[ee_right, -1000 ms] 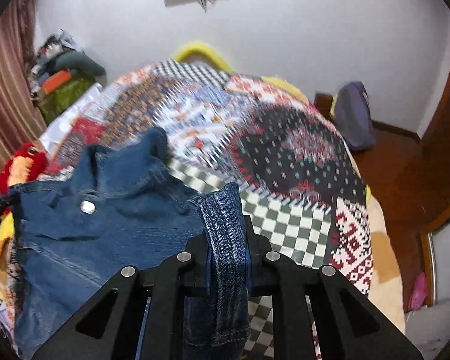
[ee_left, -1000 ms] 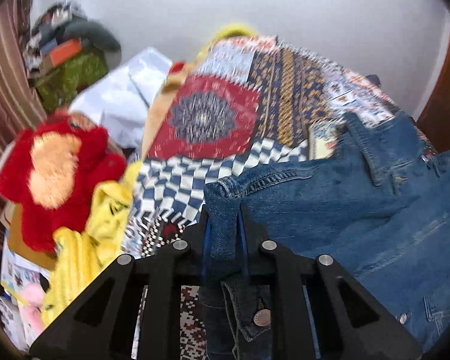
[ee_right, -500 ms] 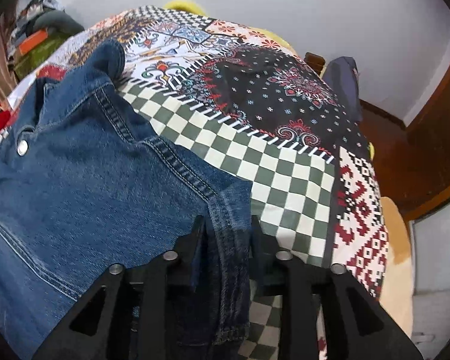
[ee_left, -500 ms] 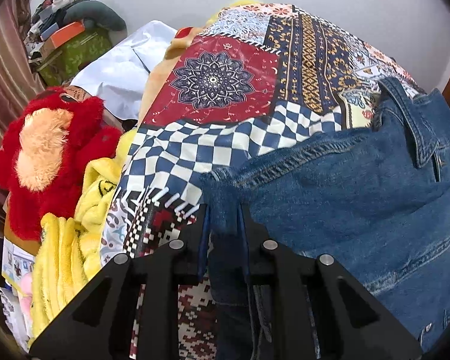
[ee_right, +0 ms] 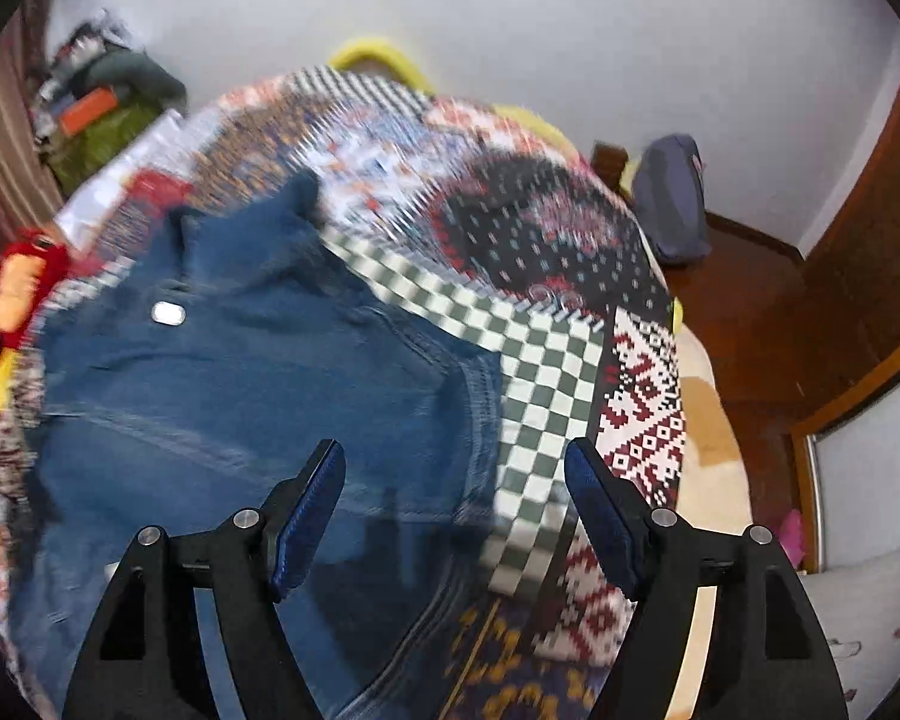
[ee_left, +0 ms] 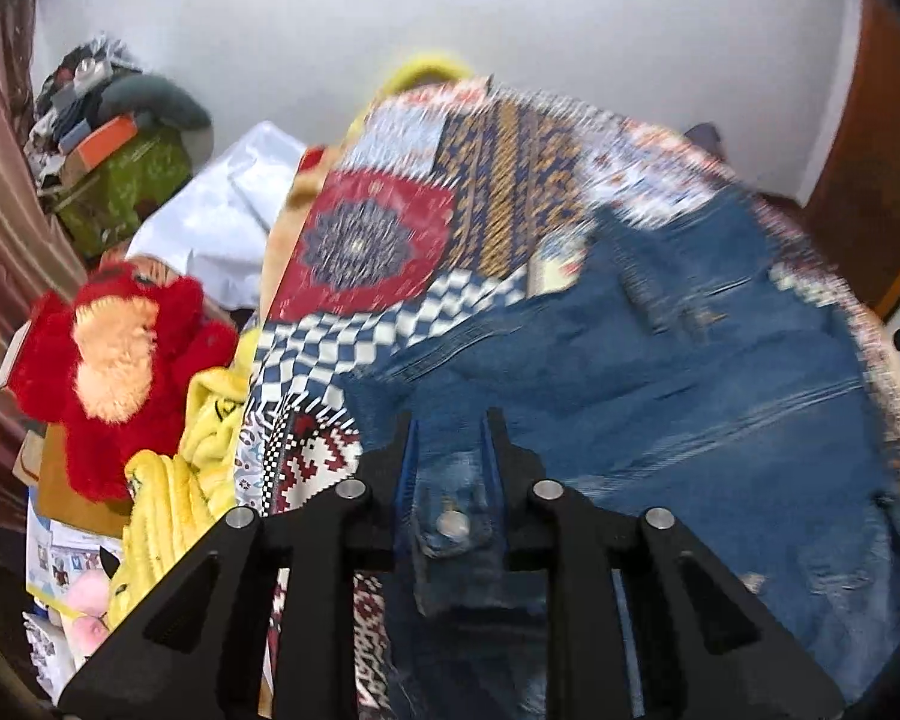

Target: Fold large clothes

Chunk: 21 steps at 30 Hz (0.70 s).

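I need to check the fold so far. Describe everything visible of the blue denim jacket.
The blue denim jacket lies spread on the patchwork bedspread, collar towards the far wall, metal snap buttons and stitched seams showing. A buttoned cuff sits between the left tongs, whose jaws have just been opening. The right tongs have opened wide above its edge, touching nothing.

1. Denim jacket (ee_left: pixel 660 396): blue, silver snap button (ee_right: pixel 168 314).
2. Bedspread (ee_right: pixel 546 360): patchwork; green-white checks at 3 o'clock of the jacket, a red medallion at 10 o'clock.
3. Plush toy (ee_left: pixel 114 360): red, peach face.
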Tool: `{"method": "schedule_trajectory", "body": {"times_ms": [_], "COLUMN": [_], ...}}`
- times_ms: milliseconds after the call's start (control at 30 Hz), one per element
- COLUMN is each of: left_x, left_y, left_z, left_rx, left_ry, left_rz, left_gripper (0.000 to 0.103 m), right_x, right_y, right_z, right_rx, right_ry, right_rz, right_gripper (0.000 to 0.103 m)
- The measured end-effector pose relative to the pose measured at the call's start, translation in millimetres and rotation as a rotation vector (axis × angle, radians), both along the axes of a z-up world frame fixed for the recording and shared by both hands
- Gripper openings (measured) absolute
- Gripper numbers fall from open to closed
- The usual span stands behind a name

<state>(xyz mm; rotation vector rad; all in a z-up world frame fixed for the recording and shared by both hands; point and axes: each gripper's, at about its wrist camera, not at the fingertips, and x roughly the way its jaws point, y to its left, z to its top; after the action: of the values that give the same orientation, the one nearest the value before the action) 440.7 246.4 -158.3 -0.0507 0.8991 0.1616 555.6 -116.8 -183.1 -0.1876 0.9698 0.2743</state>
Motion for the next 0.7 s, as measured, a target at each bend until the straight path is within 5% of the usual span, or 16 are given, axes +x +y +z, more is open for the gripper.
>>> {"method": "schedule_trajectory", "body": {"times_ms": [133,400,700], "left_x": [-32,-106,-183], "left_y": [-18,-48,-55], "left_z": [34,66,55], "left_rx": [-0.033,-0.056,-0.141], "left_ry": [-0.080,-0.148,-0.154], "left_rz": [-0.030,-0.046,-0.018], "left_gripper": [0.056,0.094,0.100], "right_x": [-44,-141,-219], "right_y": [4,8,-17], "right_z": [41,83,66], "right_rx": [0.050,0.160,0.245], "right_ry": [-0.046,-0.111,-0.039], "right_rz": [0.044,0.092,0.021], "right_gripper": [0.075,0.087,0.088]}}
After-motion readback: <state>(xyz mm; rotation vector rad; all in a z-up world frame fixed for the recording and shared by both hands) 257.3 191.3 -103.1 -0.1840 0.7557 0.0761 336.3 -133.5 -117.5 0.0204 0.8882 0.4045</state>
